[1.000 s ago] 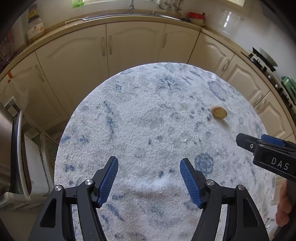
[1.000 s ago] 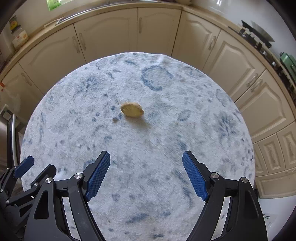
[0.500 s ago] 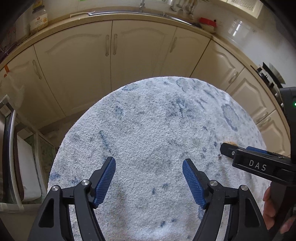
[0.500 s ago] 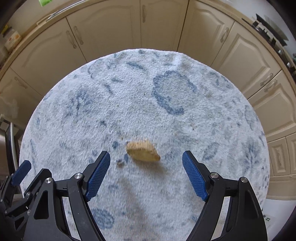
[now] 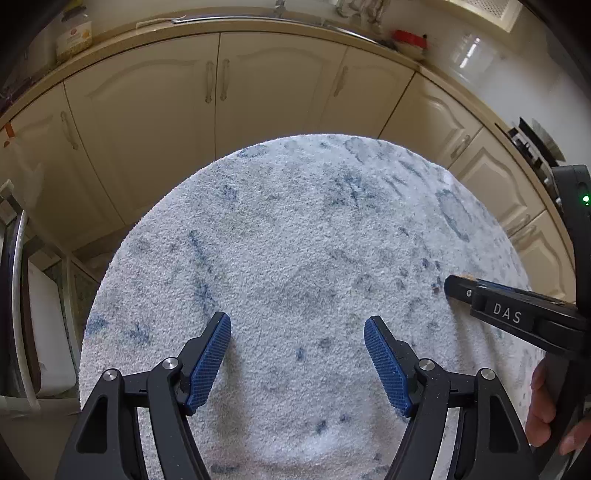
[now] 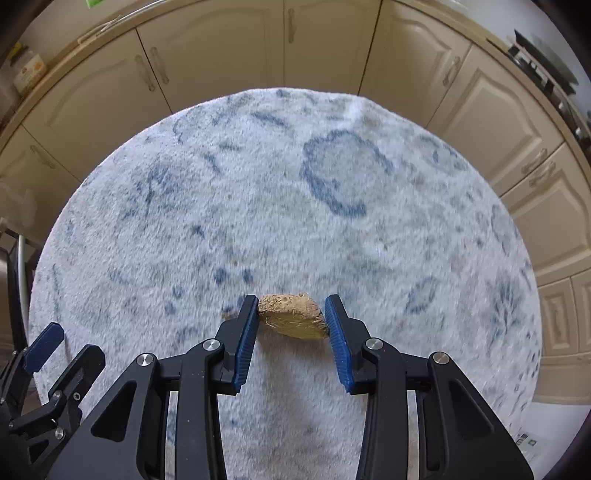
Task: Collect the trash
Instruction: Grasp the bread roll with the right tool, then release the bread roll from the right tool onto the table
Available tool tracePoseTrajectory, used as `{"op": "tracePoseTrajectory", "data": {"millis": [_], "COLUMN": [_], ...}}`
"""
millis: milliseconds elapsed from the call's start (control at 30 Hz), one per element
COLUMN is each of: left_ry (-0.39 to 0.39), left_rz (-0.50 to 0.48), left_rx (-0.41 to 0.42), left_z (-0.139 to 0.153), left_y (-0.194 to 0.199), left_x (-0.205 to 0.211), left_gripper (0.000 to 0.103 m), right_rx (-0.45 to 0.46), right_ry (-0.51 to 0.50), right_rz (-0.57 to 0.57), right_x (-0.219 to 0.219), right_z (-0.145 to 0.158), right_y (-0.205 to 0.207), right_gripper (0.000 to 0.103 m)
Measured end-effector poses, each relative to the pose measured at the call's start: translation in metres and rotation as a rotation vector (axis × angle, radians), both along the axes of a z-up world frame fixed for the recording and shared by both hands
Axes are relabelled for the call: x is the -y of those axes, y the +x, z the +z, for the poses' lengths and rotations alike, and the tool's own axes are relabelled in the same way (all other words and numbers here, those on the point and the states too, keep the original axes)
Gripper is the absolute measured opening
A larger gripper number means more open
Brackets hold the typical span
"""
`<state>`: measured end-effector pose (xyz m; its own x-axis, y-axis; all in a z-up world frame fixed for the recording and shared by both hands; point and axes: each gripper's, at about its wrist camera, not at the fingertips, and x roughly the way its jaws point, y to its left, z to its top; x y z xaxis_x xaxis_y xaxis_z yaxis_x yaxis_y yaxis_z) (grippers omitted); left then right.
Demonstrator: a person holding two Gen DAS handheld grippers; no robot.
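Observation:
A small brown fibrous scrap of trash lies on the white-and-blue round rug. My right gripper has its blue pads closed against both sides of the scrap, low on the rug. In the left wrist view the right gripper's body shows at the right, and only a sliver of the scrap peeks past its tip. My left gripper is open and empty above the rug, left of the right gripper.
Cream kitchen cabinets curve round the far side of the rug, under a worktop with a jar and a red bowl. A hob is at the right. A metal appliance handle stands at the left.
My right gripper moved forward and down onto the scrap and closed its jaws on it. The left gripper stayed open and drifted slightly back.

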<state>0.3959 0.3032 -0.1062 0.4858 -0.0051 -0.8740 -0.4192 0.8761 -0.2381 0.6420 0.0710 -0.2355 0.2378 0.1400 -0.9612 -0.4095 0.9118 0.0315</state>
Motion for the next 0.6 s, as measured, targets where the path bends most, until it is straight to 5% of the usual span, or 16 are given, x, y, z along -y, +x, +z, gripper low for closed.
{"op": "tracePoseTrajectory", "data": {"millis": [600], "left_ry": [0.051], "left_rz": [-0.114], "left_rx": [-0.022], "left_z": [0.031], "left_y": [-0.103], "left_x": [0.068], "left_gripper": [0.071], "right_rx": [-0.021], "right_ry": [0.101], "right_rz": [0.007], "right_x": [0.07], "right_z": [0.035], "right_y": [-0.125], "right_gripper": [0.037]}}
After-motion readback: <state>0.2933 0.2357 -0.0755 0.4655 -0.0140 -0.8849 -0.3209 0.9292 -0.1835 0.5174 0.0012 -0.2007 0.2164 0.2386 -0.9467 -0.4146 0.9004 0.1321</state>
